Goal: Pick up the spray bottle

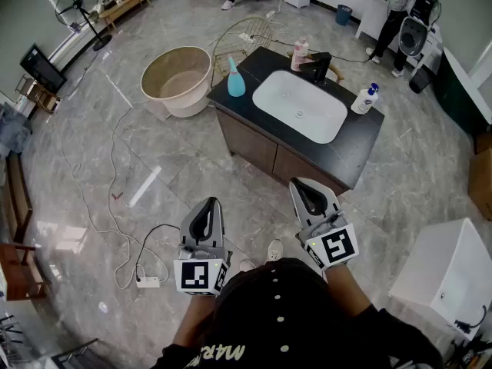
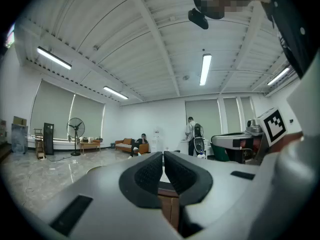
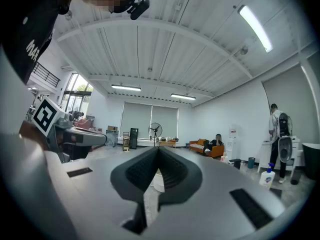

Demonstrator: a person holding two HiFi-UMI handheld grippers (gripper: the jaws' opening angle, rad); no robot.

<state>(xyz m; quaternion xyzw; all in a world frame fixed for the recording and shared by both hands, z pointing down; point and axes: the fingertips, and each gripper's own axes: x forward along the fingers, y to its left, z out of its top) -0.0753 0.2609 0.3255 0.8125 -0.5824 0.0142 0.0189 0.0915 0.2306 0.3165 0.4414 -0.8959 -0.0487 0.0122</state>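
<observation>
A teal spray bottle (image 1: 235, 79) stands upright on the left corner of the black vanity counter (image 1: 366, 137). A white bottle with a blue top (image 1: 364, 99) stands at the counter's right side, also seen in the right gripper view as a small white bottle (image 3: 268, 175). My left gripper (image 1: 206, 208) (image 2: 163, 156) and right gripper (image 1: 306, 188) (image 3: 159, 151) are held level close to my body, well short of the counter. Both are shut with nothing between the jaws.
A white basin (image 1: 299, 106) with a black tap (image 1: 318, 67) fills the counter's middle, with a pink bottle (image 1: 299, 53) behind it. A beige tub (image 1: 177, 79) and wire rack (image 1: 244, 37) stand to the left. A cable and power strip (image 1: 148, 281) lie on the floor. A white box (image 1: 450, 275) sits at right.
</observation>
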